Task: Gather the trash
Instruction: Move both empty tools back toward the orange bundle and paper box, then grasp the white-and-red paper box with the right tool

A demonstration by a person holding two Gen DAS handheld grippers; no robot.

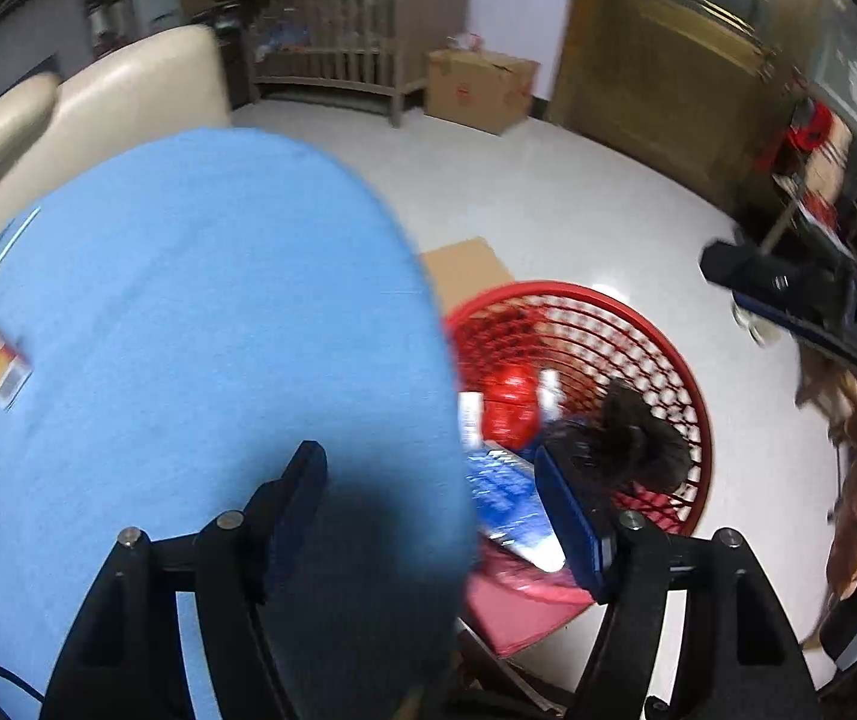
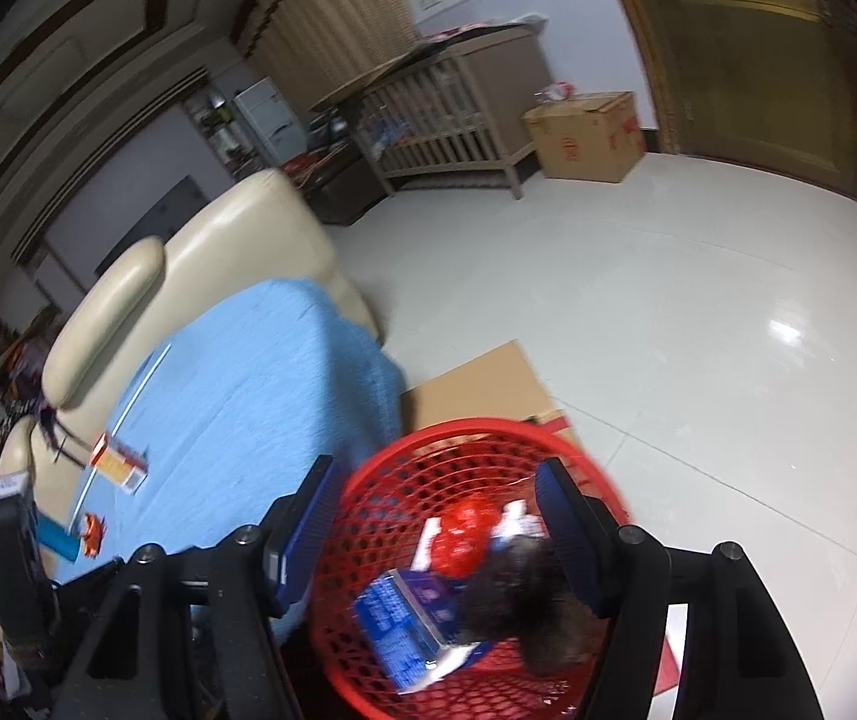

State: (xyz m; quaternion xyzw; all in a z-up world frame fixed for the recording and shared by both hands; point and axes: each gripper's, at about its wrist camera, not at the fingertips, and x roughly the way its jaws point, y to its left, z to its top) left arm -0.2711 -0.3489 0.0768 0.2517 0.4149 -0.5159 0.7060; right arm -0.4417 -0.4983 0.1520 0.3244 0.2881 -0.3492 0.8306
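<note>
Blue-padded jaws of the left gripper (image 1: 431, 516) are seen parted and empty, straddling the edge of the blue-clothed tabletop (image 1: 188, 300), with the red mesh basket (image 1: 668, 348) just beyond the right-hand pad. A dark fuzzy clump (image 1: 638, 438) lies in the basket beside that pad, among a red wrapper (image 1: 509, 402) and a blue-and-white carton (image 1: 503, 492); whether the clump is touched cannot be told. Jaws of the right gripper (image 2: 431, 531) are held apart over the basket, nothing pressed between them. A drop-off appears to have been made. Trash left on the tabletop, an orange-and-white box (image 2: 119, 465) and a small red scrap (image 2: 92, 531), lies well to the left of the jaws and is judged the next target: a reach back across the cloth is called for.
</note>
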